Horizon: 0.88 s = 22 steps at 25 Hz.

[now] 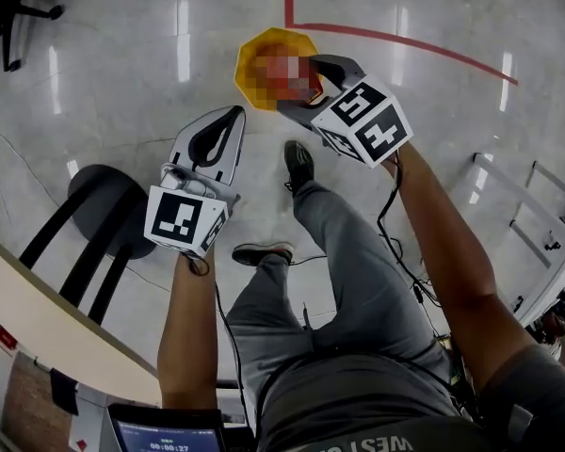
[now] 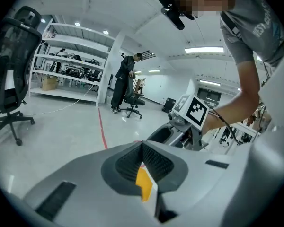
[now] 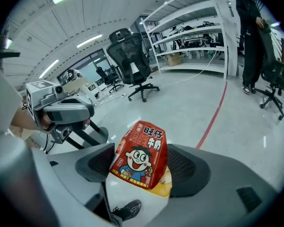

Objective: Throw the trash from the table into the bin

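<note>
A red milk carton [image 3: 141,160] with a cartoon face is pinched between the pads of my right gripper [image 3: 141,168]. In the head view that gripper [image 1: 299,83] hangs over the orange-yellow bin [image 1: 254,45] on the floor, and a mosaic patch covers the carton there. A bit of the bin [image 3: 164,187] shows under the carton. My left gripper [image 1: 221,130] hovers left of the bin, jaws shut with nothing in them. In its own view the left gripper [image 2: 143,162] shows a sliver of the yellow bin [image 2: 145,186] below its closed jaws, and the right gripper [image 2: 168,134] is just beyond.
The person's legs and shoes [image 1: 298,163] stand right behind the bin. A black chair base [image 1: 104,215] and a table edge [image 1: 47,323] lie left. A red floor line [image 1: 405,40] runs beyond the bin. A white rack [image 1: 518,196] is right. A person [image 2: 120,82] stands by shelves.
</note>
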Motion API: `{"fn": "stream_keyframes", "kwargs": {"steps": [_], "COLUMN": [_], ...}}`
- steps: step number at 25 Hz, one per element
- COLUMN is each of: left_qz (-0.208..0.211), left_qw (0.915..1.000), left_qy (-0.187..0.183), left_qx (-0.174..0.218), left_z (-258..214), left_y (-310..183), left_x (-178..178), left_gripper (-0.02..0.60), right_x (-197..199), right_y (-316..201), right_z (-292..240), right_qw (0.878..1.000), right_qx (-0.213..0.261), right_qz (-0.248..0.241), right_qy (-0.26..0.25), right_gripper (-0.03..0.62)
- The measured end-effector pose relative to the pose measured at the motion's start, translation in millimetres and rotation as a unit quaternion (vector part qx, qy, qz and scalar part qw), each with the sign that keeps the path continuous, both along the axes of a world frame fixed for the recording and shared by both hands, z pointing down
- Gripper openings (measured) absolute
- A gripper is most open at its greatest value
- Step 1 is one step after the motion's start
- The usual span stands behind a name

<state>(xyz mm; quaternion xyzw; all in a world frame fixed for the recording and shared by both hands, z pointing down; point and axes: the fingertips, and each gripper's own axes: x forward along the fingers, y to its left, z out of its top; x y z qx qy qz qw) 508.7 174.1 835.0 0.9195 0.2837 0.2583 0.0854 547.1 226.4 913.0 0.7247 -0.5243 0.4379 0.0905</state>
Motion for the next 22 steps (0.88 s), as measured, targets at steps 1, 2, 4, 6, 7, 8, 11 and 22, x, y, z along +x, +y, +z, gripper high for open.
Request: {"fn": "stream_keyframes", "kwargs": {"steps": [1,2,4,6,7,8,11,22], "left_qz": [0.001,0.001,0.000,0.000,0.000,-0.001,-0.004,-0.001], "left_qw": [1.0000,1.0000,1.0000,1.0000,1.0000,1.0000,1.0000,0.9983], "left_qy": [-0.003,-0.005,-0.009,-0.009,-0.008,-0.006,0.000,0.047], "left_qx": [0.000,-0.001,-0.001,0.001,0.002,0.004,0.008,0.033], "left_z": [3,5,4,-2,-7,-13,-35,-138], "left_y": [1,1,3,4,4,3,-1,-6], "left_x": [-2,-3,-5,-6,-6,-5,-2,-16], "left_gripper": [0.043,0.043,0.043,0.043,0.043,0.043,0.043,0.043], "right_x": [0,0,-1,0,1,3,5,-8], "right_y": [-1,-1,-1,0,0,0,0,12], "right_z": [4,8,12,9,4,-1,-22,-118], "right_qw": [1.000,1.000,1.000,1.000,1.000,1.000,1.000,0.999], "right_qx": [0.001,0.001,-0.006,-0.007,-0.005,-0.002,0.001,0.021], "right_qz": [-0.002,-0.007,-0.020,-0.024,-0.022,-0.020,-0.019,0.007], "right_qy": [-0.001,0.002,0.011,0.017,0.017,0.016,0.017,0.048], "right_gripper": [0.354,0.354,0.354,0.356,0.356,0.356,0.354,0.353]}}
